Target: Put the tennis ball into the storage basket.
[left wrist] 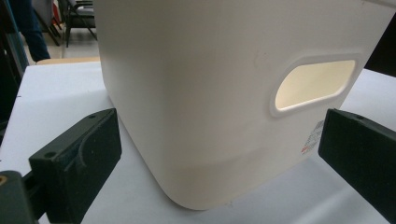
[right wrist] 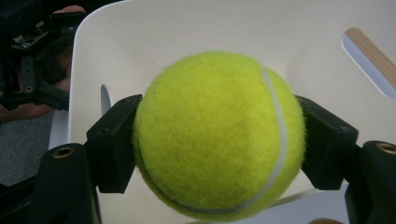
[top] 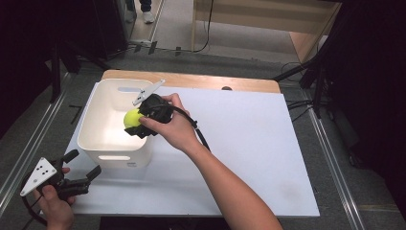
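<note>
The ball (right wrist: 217, 135) is yellow-green and fuzzy, with a white seam curving down its right side. It is held in the middle of the right gripper view, squeezed between the two black jaws of the right gripper (right wrist: 217, 144). In the high view the ball (top: 132, 118) is seen left of the middle of the frame, just over the near right rim of the bin (top: 91, 120), and not yet set down inside.

The ball is judged to be light and a bit springy. Its felt is rough, so it is not likely to slip. It is round, so it is best taken at its widest part, one pad on each side, as is done here. If it is let go from high up, a bounce out of the bin may be expected, so a low drop is thought safer.

The bin is white, hard plastic, with a slot handle in its side (left wrist: 315, 84). It is stood on a white board (top: 249, 143) in the left half of the high view.

The left gripper (top: 84, 167) is seen at the lower left of the high view, near the bin's corner. Its jaws are spread wide and nothing is held in them.
</note>
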